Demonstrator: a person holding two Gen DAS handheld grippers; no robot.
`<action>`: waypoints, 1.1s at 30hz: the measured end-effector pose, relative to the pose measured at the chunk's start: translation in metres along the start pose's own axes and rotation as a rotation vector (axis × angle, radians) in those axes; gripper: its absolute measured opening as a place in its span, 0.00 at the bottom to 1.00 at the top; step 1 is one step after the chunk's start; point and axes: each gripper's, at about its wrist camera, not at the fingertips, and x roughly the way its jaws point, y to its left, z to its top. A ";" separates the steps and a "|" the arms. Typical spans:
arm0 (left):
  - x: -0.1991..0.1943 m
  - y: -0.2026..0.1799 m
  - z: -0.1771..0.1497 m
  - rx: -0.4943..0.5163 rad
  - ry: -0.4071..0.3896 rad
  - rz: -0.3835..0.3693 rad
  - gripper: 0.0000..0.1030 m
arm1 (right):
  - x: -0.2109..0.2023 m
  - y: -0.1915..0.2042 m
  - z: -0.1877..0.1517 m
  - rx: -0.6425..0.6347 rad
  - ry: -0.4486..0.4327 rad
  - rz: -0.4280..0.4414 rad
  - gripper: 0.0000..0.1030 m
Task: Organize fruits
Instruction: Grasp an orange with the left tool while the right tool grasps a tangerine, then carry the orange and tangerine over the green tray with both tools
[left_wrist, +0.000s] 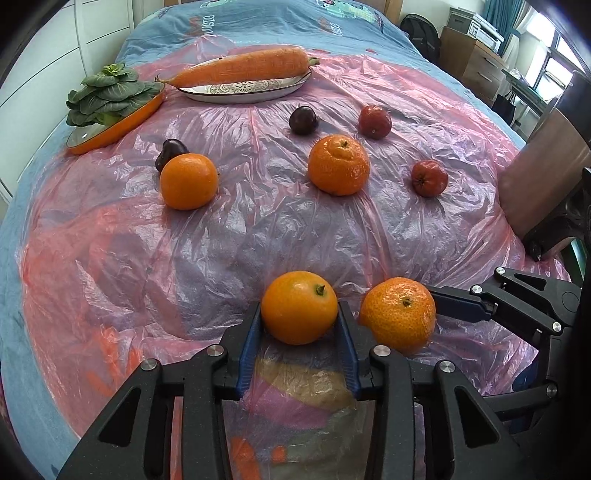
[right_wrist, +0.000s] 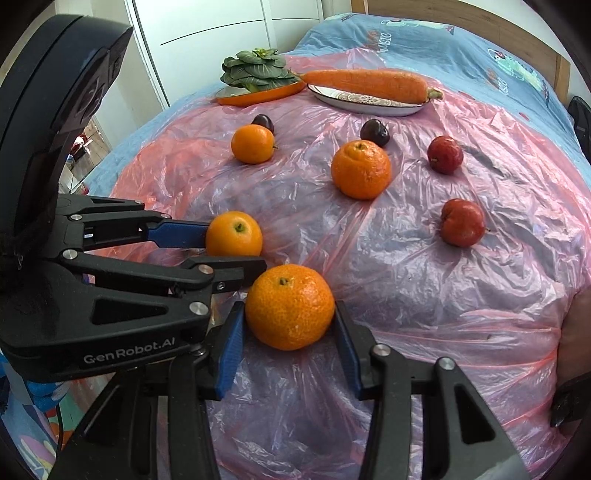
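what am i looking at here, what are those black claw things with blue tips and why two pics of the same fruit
Those claws are two hand-held grippers, one in each of a person's hands. Each carries a fisheye camera looking along its fingers, hence two pictures. In the left wrist view, the left gripper is shut on a smooth orange. In the right wrist view, the right gripper is shut on a bumpy tangerine. Everything lies on a pink plastic sheet over a bed: more oranges, red and dark fruits, a carrot on a plate, and leafy greens in an orange dish.

I see home bedroom: bed (left_wrist: 258, 22) with cartoon-print blue sheet, wooden headboard (right_wrist: 461, 18), white wardrobe doors (right_wrist: 221, 33), desk by window (left_wrist: 480, 55).
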 end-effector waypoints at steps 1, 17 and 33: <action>0.000 0.001 0.000 -0.004 0.002 -0.002 0.33 | 0.000 0.000 0.000 0.000 0.001 0.000 0.24; -0.002 0.003 0.005 -0.038 0.012 -0.013 0.32 | 0.002 0.003 0.008 0.010 0.025 -0.026 0.19; -0.078 0.003 -0.007 -0.080 -0.080 -0.014 0.32 | -0.075 0.027 -0.006 0.020 -0.037 -0.056 0.19</action>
